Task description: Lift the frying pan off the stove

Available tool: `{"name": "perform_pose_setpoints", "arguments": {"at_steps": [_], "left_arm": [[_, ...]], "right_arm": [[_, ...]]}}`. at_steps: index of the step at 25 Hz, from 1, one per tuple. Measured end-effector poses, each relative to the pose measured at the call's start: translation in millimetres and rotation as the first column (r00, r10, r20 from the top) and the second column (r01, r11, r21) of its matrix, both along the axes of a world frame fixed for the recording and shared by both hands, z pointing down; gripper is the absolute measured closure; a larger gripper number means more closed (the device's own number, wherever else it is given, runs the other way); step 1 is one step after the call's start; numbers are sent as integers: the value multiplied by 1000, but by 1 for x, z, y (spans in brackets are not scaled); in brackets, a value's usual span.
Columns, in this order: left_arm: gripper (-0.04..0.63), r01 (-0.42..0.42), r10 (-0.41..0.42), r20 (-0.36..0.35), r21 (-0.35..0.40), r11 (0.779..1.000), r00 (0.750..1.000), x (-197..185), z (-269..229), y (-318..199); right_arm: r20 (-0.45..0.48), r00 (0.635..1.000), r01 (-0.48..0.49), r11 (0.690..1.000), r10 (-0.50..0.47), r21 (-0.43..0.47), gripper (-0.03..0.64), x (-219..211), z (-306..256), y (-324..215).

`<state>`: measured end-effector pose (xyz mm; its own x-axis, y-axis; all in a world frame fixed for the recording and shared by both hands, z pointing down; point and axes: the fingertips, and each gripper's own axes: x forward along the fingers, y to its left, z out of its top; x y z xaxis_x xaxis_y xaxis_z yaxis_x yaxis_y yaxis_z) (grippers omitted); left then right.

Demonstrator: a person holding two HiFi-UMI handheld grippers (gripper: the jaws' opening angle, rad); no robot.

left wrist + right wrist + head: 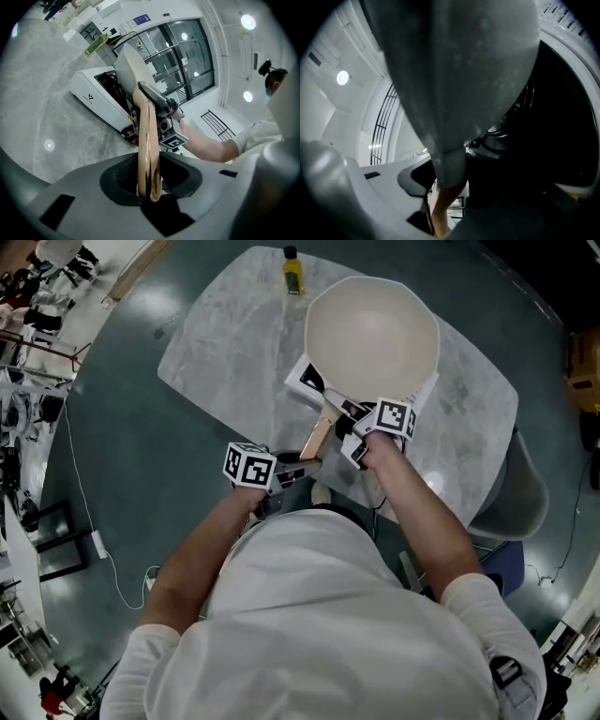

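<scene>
A cream frying pan (pixel 372 334) with a wooden handle (pixel 317 438) is over the white stove (pixel 305 379) on the marble table. My left gripper (pixel 298 465) is shut on the handle's free end; in the left gripper view the handle (pixel 146 150) runs out from between its jaws (pixel 150 185) up to the pan (pixel 129 70). My right gripper (pixel 349 427) holds the same handle close to the pan's bowl. The right gripper view is filled by the pan's grey underside (pixel 459 70), with the handle (pixel 445 201) pinched in the right gripper (pixel 450 187).
A yellow bottle (pixel 293 271) stands at the far edge of the marble table (pixel 225 343). A grey chair (pixel 520 493) is at the table's right. The stove (pixel 93 96) lies below and left of the pan. A white cable trails over the floor at left.
</scene>
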<state>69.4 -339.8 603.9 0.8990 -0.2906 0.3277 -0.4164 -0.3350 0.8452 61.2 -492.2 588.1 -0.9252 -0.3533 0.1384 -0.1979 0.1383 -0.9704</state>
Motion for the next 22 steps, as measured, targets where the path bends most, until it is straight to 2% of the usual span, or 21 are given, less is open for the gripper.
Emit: {"name": "perform_pose_setpoints", "arguments": {"at_steps": [4, 16, 22], "left_arm": [[468, -14, 14, -10, 17, 1000, 1000, 0, -2, 1], [469, 13, -7, -102, 64, 998, 995, -4, -37, -1], [469, 33, -21, -112, 104, 994, 994, -10, -61, 4]], "right_arm": [[-6, 1000, -7, 1000, 7, -1, 443, 1, 0, 1], [-7, 999, -40, 999, 40, 7, 442, 3, -20, 0], [-14, 1000, 0, 998, 1, 70, 442, -6, -50, 4]]}}
